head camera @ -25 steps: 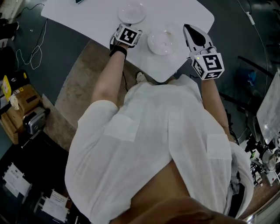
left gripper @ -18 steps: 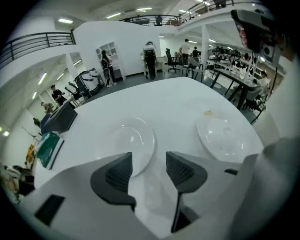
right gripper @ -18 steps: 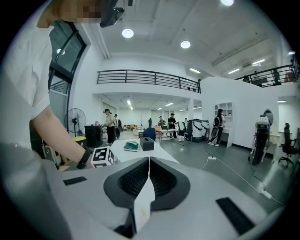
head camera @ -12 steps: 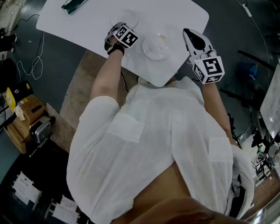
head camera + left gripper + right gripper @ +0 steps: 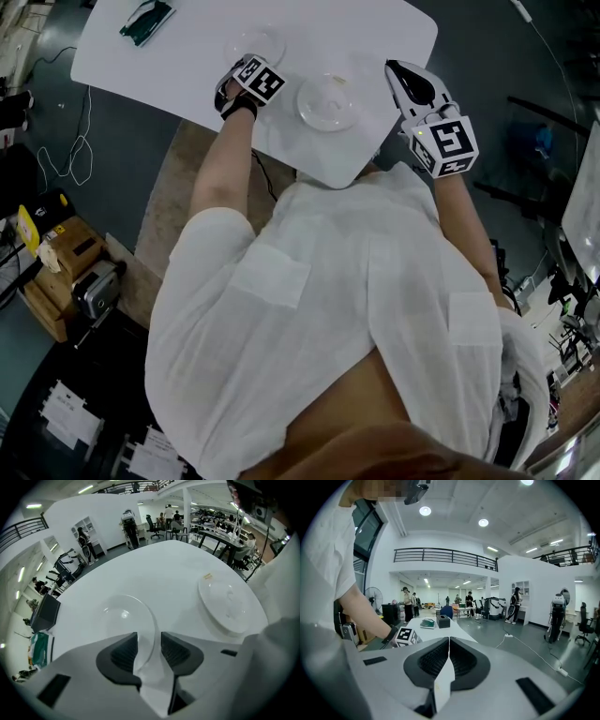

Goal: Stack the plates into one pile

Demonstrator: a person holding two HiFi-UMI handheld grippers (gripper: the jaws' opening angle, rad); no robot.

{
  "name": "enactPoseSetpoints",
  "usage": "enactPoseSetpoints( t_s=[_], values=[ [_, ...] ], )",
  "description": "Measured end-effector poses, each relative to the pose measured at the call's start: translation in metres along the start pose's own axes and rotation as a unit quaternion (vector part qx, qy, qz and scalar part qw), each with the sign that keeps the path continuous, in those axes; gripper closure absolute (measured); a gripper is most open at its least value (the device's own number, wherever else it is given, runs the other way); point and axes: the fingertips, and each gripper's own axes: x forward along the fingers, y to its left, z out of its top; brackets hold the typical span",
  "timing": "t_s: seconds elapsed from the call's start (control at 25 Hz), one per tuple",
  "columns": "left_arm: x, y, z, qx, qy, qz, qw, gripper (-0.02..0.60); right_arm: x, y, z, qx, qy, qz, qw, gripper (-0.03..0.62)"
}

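Note:
Two white plates lie on the white table (image 5: 187, 42). The left plate (image 5: 258, 42) (image 5: 123, 619) has its near rim between the pads of my left gripper (image 5: 246, 64) (image 5: 149, 641). That gripper points steeply down and its jaws have just been closing. A gap still shows on each side of the rim, so the pads do not press on it. The right plate (image 5: 328, 100) (image 5: 227, 604) lies apart, by the table's near edge. My right gripper (image 5: 401, 73) (image 5: 447, 641) hovers to that plate's right, shut and holding nothing.
A green and black object (image 5: 145, 16) (image 5: 40, 648) lies at the table's far left corner, and a black box (image 5: 443, 620) stands beside it. The table's near edge runs close to the person's body. Carpet and cables lie on the floor to the left.
My left gripper has dropped and rolled onto the left plate's near rim, and its jaws have narrowed around it. The right gripper has drifted slightly and stays shut.

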Motion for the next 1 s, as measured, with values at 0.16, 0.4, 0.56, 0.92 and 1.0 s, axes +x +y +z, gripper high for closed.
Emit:
enactPoseSetpoints(
  t_s=[0.16, 0.4, 0.56, 0.92, 1.0],
  values=[
    [0.002, 0.001, -0.001, -0.007, 0.001, -0.014, 0.9999, 0.411, -0.001, 0.001, 0.0, -0.002, 0.001, 0.002, 1.0, 0.566],
    [0.004, 0.016, -0.003, -0.034, 0.016, -0.017, 0.9991, 0.442, -0.002, 0.002, -0.004, -0.003, 0.007, 0.005, 1.0, 0.566],
    [0.003, 0.017, 0.0, -0.033, 0.014, -0.013, 0.9993, 0.474, -0.004, 0.001, -0.007, -0.002, 0.01, 0.005, 1.0, 0.566],
    [-0.032, -0.01, 0.024, -0.029, -0.029, -0.013, 0.9991, 0.517, -0.006, 0.006, -0.003, 0.001, 0.002, 0.008, 1.0, 0.566],
    [-0.043, -0.026, 0.032, -0.01, -0.037, -0.014, 0.9992, 0.525, -0.005, 0.012, -0.002, -0.001, 0.001, 0.013, 1.0, 0.566]
  ],
)
